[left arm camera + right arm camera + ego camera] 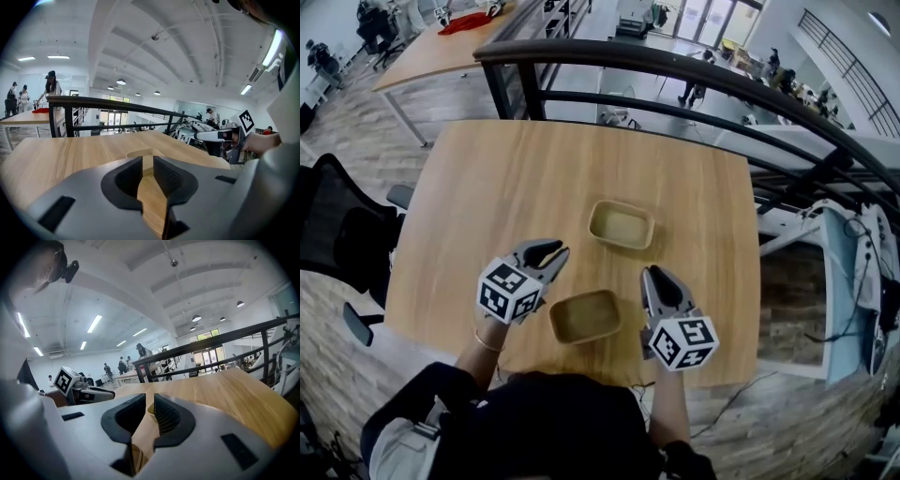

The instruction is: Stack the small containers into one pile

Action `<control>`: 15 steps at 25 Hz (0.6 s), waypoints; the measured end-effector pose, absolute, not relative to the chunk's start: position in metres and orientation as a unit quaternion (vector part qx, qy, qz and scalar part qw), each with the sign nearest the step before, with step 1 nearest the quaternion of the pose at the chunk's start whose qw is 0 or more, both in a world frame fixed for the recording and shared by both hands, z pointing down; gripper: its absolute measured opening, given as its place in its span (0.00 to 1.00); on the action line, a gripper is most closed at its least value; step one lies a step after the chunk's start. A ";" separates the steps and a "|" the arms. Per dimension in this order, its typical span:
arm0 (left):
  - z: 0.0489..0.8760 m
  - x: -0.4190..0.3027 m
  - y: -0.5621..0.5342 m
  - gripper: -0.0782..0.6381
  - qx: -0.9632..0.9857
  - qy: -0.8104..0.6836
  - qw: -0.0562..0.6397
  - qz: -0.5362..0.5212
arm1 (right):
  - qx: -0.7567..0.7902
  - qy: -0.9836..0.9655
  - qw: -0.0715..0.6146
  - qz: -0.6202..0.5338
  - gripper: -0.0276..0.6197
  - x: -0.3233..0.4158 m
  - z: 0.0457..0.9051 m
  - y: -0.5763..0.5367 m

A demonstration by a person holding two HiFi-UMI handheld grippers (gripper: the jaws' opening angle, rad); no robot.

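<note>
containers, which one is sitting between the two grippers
The darker tan container nearest the person lies between the left gripper and right gripper; the paler container sits farther out, beyond both.

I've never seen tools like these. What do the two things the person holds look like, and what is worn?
The left gripper and right gripper are grey, each with two pointed jaws lined with black ribbed pads and a white cube printed with black square markers. No cables show. The person wears a dark top and a bracelet on the left wrist.
</note>
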State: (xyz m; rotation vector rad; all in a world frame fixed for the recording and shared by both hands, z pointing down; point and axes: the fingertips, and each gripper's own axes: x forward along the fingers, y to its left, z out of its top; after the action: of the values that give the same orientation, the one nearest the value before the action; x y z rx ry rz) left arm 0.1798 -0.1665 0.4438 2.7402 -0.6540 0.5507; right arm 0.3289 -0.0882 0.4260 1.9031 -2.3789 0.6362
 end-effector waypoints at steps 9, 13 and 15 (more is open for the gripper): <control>0.454 0.189 -0.179 0.23 0.938 -0.241 0.146 0.200 | 0.600 -0.769 0.023 0.221 0.22 0.339 0.440 -0.100; 0.459 0.197 -0.184 0.24 0.935 -0.244 0.150 0.210 | 0.598 -0.768 0.028 0.227 0.23 0.349 0.447 -0.105; 0.462 0.200 -0.185 0.25 0.934 -0.243 0.153 0.214 | 0.599 -0.767 0.030 0.230 0.23 0.352 0.451 -0.107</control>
State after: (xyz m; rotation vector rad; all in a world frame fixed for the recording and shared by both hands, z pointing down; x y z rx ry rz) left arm 0.2002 -0.1847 0.4625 2.6787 -0.6973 0.6144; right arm 0.3525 -0.1072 0.4513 1.8461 -2.3640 0.7078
